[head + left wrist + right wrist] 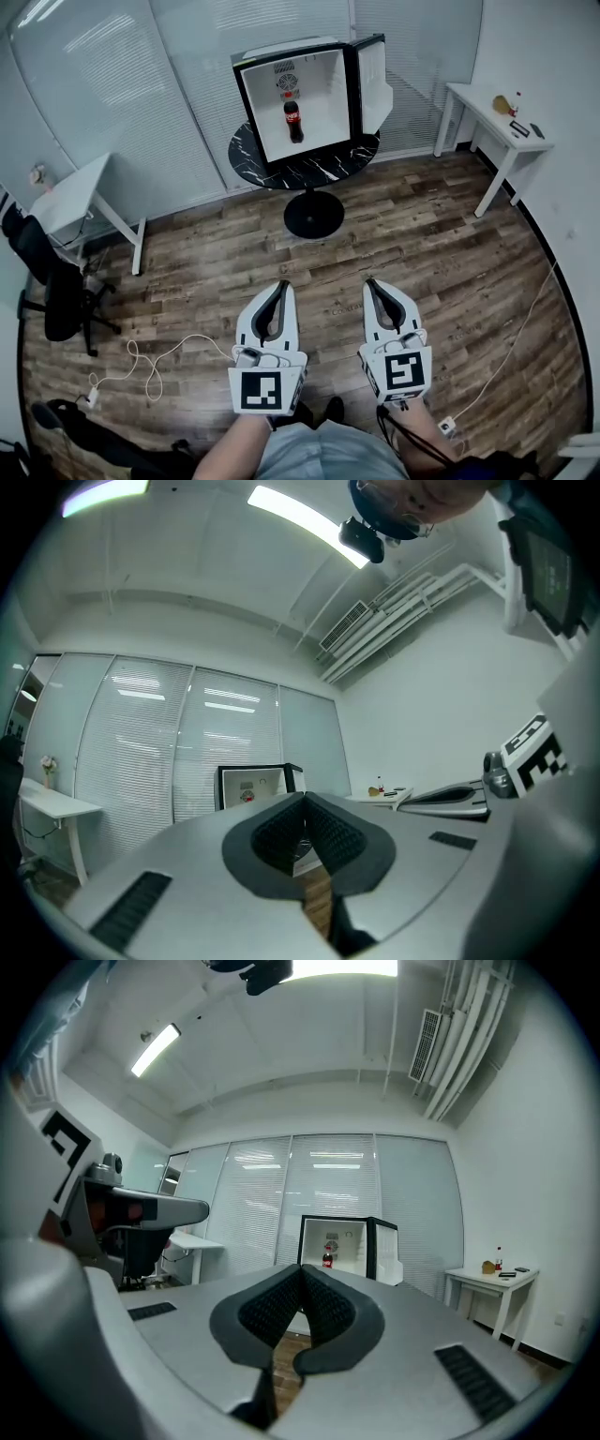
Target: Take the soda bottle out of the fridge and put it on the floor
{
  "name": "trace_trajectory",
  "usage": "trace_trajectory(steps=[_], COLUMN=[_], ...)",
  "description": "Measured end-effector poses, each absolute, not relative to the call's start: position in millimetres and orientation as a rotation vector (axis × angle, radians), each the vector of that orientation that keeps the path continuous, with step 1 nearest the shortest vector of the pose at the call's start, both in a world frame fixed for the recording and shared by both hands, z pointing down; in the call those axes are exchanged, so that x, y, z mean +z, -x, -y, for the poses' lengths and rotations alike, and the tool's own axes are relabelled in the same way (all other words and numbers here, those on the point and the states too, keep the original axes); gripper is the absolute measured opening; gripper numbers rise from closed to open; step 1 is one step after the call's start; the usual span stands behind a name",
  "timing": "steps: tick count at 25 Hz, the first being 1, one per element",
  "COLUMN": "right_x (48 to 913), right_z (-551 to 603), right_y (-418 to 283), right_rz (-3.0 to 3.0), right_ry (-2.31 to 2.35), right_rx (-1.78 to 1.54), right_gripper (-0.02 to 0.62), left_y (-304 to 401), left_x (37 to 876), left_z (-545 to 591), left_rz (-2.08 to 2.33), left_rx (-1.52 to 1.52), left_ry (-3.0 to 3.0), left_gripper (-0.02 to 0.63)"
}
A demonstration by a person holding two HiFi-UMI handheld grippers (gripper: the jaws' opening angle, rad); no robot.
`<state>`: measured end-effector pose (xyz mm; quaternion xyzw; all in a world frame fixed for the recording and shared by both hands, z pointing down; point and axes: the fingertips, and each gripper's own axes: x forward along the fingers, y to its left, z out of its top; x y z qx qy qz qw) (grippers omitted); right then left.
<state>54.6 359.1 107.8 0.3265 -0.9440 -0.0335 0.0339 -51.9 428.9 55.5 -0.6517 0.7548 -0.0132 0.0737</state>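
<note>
Upright soda bottle in the far open fridge; likely full, rigid, slick; best gripped mid-body; left claw and right claw both closed, empty.

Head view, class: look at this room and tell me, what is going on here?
A person stands on the wooden floor holding a gripper in each hand. The left gripper and the right gripper are both shut and empty, pointing towards a small fridge on a round black table. Its door is open, and the soda bottle stands upright inside. Nothing has been picked up yet.
</note>
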Motion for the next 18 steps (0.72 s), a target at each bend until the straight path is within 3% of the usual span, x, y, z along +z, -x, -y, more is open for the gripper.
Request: trace_trajectory(steps=[9,18], right_x=[128,154], right_z=[-312,-228], right_y=[-38,32], right_rz=[2.889,2.865], right_ry=[-0.982,-0.953], right_rx=[-0.071,-0.035], right_gripper=[0.014,0.014], left_y=[75,146], left_x=[78,110], left_z=[-394,-312], left_rz=[-2.348,-2.390], left_rx=[-0.038,-0.064], left_ry=[1.939,1.954], left_gripper=[0.017,0.017])
